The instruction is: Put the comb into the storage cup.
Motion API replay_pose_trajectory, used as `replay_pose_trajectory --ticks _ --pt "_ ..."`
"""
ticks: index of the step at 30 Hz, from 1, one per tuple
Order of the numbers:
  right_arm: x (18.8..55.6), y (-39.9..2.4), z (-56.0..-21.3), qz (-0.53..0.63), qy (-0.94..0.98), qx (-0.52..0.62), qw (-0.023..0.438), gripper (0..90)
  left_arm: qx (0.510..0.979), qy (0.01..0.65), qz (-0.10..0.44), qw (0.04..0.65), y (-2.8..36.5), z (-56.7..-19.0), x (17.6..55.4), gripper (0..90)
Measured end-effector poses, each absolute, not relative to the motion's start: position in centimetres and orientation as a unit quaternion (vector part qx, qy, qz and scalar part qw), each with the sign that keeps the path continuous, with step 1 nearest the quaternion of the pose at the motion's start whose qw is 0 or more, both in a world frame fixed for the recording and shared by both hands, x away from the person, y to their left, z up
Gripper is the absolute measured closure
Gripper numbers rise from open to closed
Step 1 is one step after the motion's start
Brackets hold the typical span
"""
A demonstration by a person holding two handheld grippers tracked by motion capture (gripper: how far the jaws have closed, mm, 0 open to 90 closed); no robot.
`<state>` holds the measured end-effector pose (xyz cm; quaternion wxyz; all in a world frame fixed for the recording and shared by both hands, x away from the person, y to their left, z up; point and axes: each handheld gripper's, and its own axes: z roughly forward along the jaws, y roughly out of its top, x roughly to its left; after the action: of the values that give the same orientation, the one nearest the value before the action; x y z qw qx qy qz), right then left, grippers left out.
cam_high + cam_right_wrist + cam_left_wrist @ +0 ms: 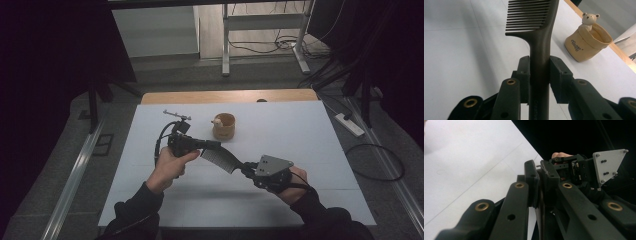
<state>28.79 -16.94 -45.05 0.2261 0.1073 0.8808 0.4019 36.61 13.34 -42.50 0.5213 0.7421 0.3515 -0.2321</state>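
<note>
Black comb (539,50) clamped; both grippers

My black tools (539,67) grip a dark comb (536,22) over the white bench (300,135), near a tan cup (586,45) with dark lettering and a cream bear (589,18).

Dim room, evenly lit white table (300,130), soft shadows, near jaws blurred.

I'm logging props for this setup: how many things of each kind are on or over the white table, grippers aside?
Comb: 1
Tan pot with a bear figure on its rim: 1
Total: 2
</note>
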Motion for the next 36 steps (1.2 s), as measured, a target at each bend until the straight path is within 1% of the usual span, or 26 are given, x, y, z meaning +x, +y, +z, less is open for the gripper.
replay_pose_trajectory --ticks 16,20,21,22,23,25,36 --pt "29.1 -17.2 -45.0 0.403 0.878 0.129 0.222 48.2 0.750 0.349 -0.203 0.524 13.7 -42.0 36.5 83.6" --pt "29.3 -17.4 -44.9 0.404 0.879 0.137 0.212 42.2 0.752 0.351 -0.196 0.523 13.8 -41.9 36.5 83.6" --pt "29.3 -17.4 -44.9 0.404 0.879 0.137 0.212 42.2 0.752 0.351 -0.196 0.523 13.8 -41.9 36.5 83.6" --pt "29.4 -17.4 -44.9 0.402 0.880 0.141 0.208 39.5 0.751 0.350 -0.196 0.524 13.8 -41.9 36.5 83.6" --pt "29.4 -17.4 -44.9 0.402 0.880 0.141 0.208 39.5 0.752 0.350 -0.196 0.524 13.8 -41.9 36.5 83.6" --pt "29.6 -17.5 -45.0 0.398 0.885 0.146 0.194 37.1 0.754 0.350 -0.192 0.521 13.8 -41.8 36.5 83.6" --pt "30.0 -17.7 -45.0 0.398 0.888 0.160 0.165 26.4 0.758 0.350 -0.177 0.521 14.1 -41.6 36.5 83.5"
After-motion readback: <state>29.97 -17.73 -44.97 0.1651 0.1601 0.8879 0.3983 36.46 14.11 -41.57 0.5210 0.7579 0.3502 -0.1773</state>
